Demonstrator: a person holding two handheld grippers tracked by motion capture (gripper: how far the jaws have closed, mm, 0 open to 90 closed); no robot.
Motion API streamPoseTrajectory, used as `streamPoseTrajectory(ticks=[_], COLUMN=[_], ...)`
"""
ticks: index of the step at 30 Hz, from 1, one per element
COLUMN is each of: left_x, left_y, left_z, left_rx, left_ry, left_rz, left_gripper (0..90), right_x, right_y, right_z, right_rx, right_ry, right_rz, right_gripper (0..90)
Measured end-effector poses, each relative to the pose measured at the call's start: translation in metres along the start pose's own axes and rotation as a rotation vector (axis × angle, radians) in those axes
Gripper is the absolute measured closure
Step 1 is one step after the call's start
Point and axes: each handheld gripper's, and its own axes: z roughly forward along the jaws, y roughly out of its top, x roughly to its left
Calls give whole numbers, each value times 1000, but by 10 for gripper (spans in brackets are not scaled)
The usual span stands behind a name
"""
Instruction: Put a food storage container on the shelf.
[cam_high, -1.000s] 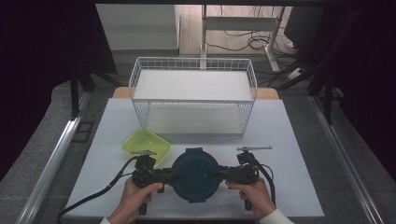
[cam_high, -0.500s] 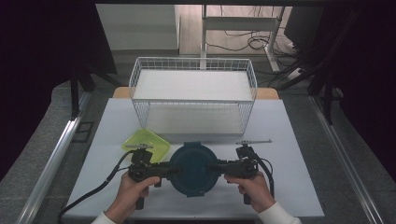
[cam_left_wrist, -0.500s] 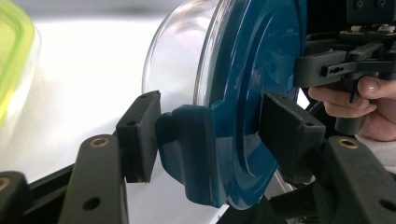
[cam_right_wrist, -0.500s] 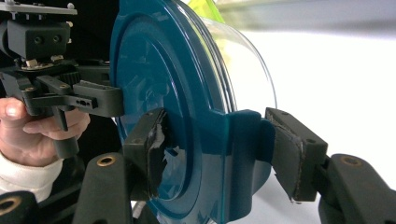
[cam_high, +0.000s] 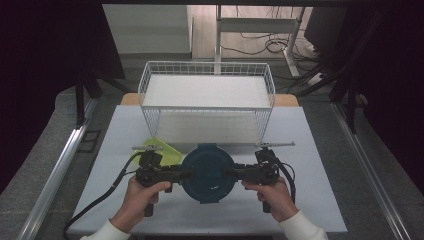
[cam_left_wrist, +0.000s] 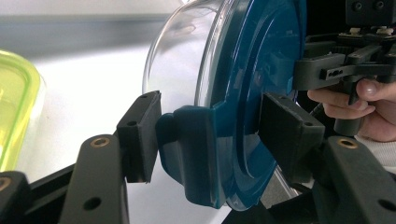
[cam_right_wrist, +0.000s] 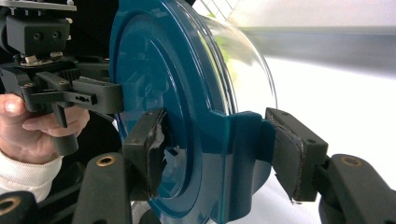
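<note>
Dark blue plastic makes the lid of the round container (cam_high: 207, 172), and its body under the lid is clear glass, as the two gripper views show. The container is between the two grippers, at the near middle of the white table (cam_high: 310, 200), in front of the white wire basket (cam_high: 207, 95). In the gripper views it looks lifted a little above the table top, but I cannot say this for sure.

At the left side, the left gripper (cam_high: 175, 173) is pinching one locking tab of the lid (cam_left_wrist: 196, 154). In the left gripper view one black pad (cam_left_wrist: 140, 135) presses on the outer face of the tab, and the other pad (cam_left_wrist: 289, 135) lies against the top face of the lid. At the opposite side, the right gripper (cam_high: 239, 173) pinches the other tab (cam_right_wrist: 243, 163) in the same way. There one pad is on the top of the lid and the other is on the outside of the tab. The pad on the lid has torn lining.

Both jaws point toward each other, almost level, and each hand holds its gripper from below.

Just behind the left gripper a yellow-green container (cam_high: 161, 148) is on the table, near the blue lid but apart from it. A thin metal rod (cam_high: 272, 145) lies just behind the right gripper.
</note>
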Motion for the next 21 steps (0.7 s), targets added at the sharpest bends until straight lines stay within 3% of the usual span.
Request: streamPoseTrajectory(ticks=[7,9,21], left_x=[-3,-5,-7], left_y=[10,15,35], left_z=[-6,-8,-15], left_rx=[-17,-16,-33], left_ry=[3,5,16], left_rz=[19,27,43], left_gripper=[407,407,409], right_x=[5,8,12], right_y=[10,15,31], right_z=[-3,-4,-6], right_rx=[-16,-15,-37], right_ry=[3,-2,5], right_rz=[-9,-34,-41], right_gripper=[404,402,401])
